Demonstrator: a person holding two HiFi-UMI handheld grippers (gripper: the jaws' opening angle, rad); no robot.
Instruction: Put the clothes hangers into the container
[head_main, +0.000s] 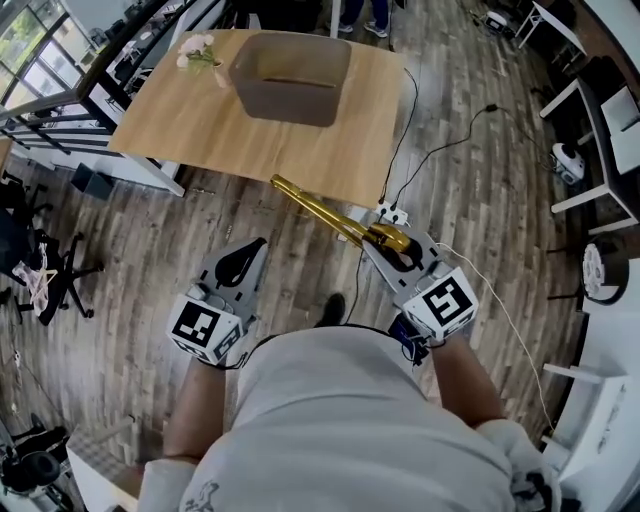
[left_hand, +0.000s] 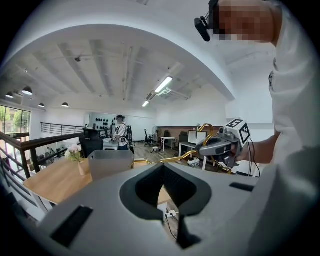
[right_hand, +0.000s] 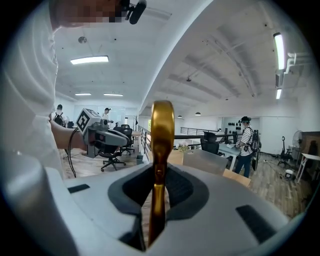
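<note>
- The right gripper (head_main: 372, 240) is clamped near the hook of a glossy gold clothes hanger (head_main: 312, 205), which is held out above the wooden floor (head_main: 480, 200).
- The hanger is judged light, stiff and slippery, so this firm grip near the hook suits it.
- The left gripper (head_main: 255, 250) is closed on nothing.
- The grey plastic container (head_main: 290, 100) is seen ahead on the wooden worktop (head_main: 190, 125).

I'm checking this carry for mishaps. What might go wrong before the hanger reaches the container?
The gold hanger sticks out well ahead of the right gripper, so it may pivot or slip in the grip. Its front tip could catch the table edge or the container wall. The power strip and cables lie near the walking path: a possible trip.
</note>
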